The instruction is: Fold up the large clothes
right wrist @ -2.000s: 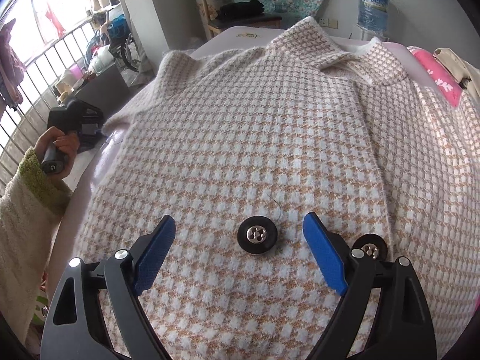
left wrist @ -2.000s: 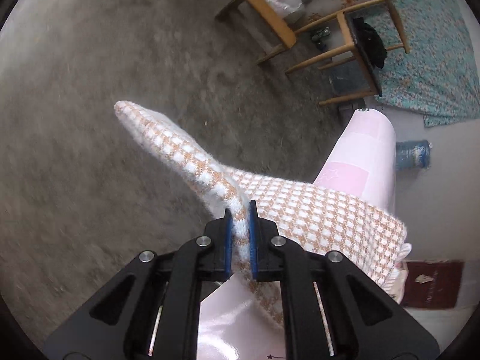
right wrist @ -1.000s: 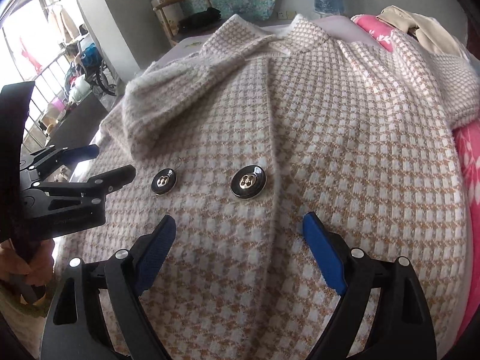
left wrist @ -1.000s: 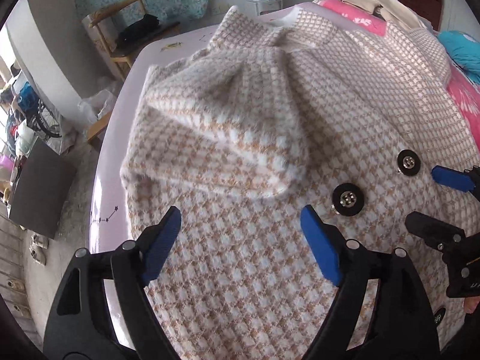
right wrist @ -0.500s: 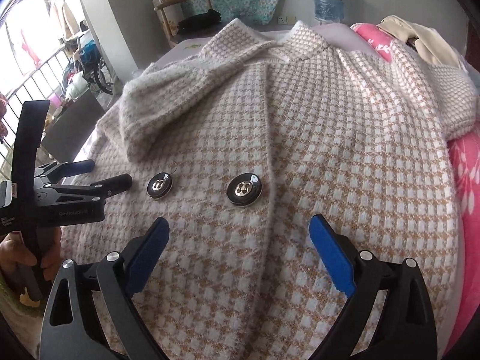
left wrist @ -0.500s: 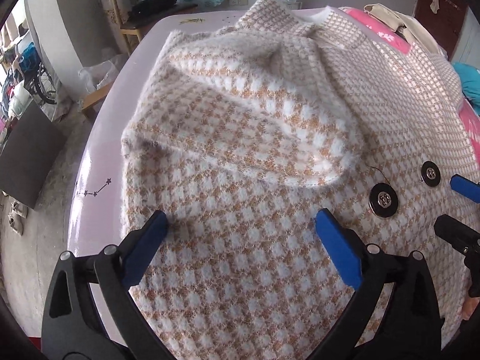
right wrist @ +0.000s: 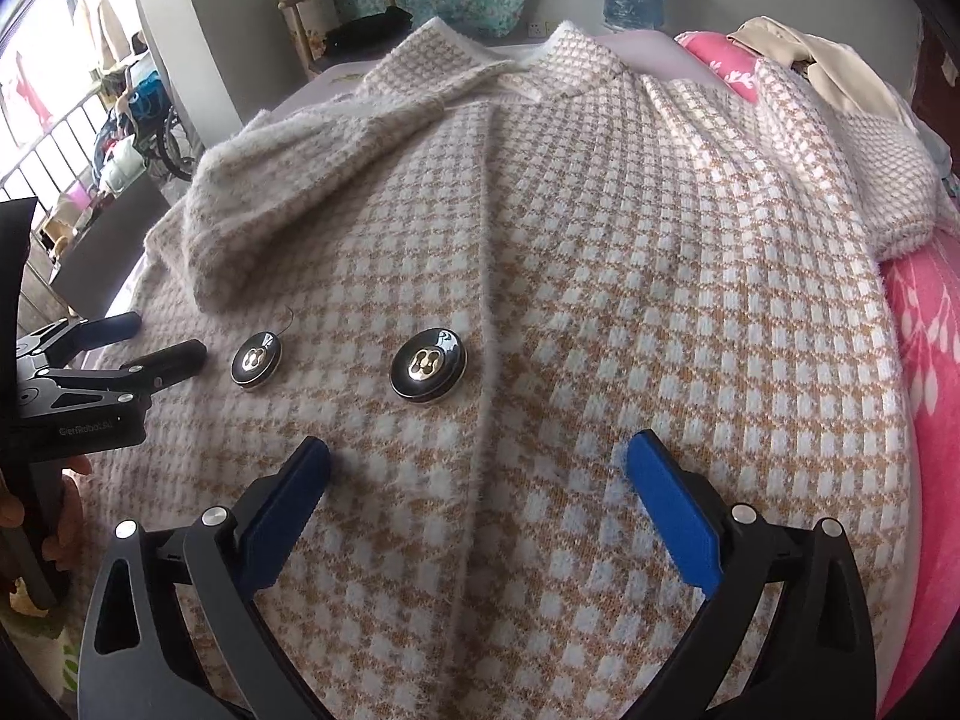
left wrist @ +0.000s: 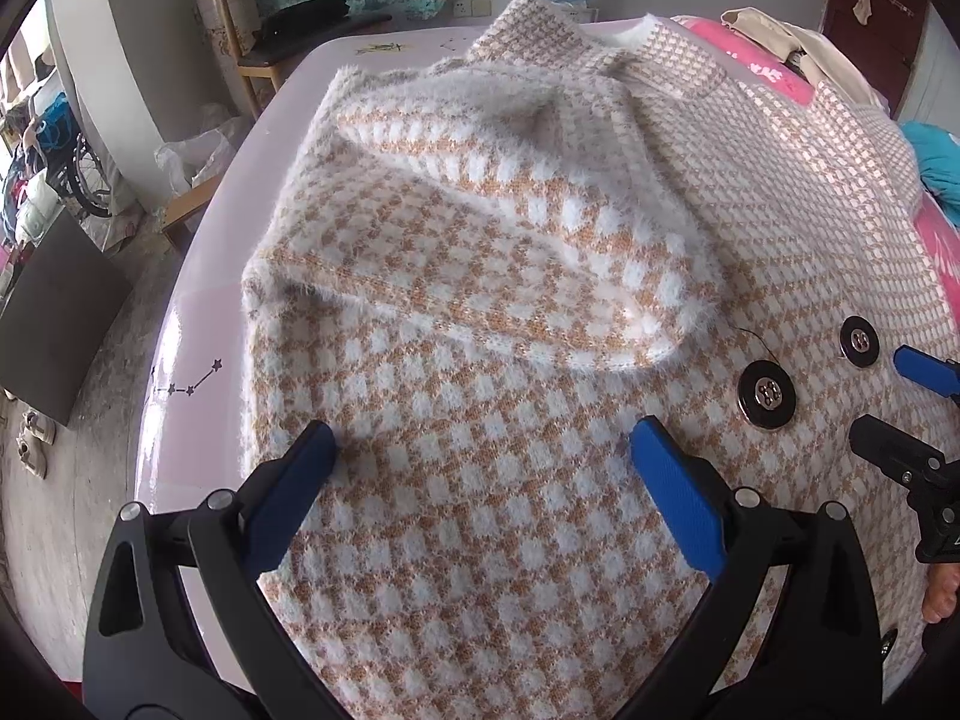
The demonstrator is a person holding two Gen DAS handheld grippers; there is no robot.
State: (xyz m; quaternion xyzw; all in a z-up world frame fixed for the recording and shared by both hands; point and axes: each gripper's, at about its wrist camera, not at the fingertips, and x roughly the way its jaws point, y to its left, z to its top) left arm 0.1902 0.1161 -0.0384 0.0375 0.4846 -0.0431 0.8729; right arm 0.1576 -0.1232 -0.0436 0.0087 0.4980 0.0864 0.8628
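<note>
Your checked coat (right wrist: 600, 252) lies face up on the pale lilac bed (left wrist: 198, 312), collar at the far end and hem toward you — its long axis runs straight away from you. One sleeve (left wrist: 480, 222) is already folded in across the chest, its cuff just beside the two black buttons (right wrist: 427, 373). The other sleeve (right wrist: 888, 180) looks still unfolded, draped toward the pink blanket (right wrist: 924, 420), though the fisheye edge makes that hard to judge. The lengthwise folds are still ahead. Your left gripper (left wrist: 480, 450) hovers spread wide, gripping nothing; your right gripper (right wrist: 480, 462) is opening — only flat cloth lies below its jaws.
</note>
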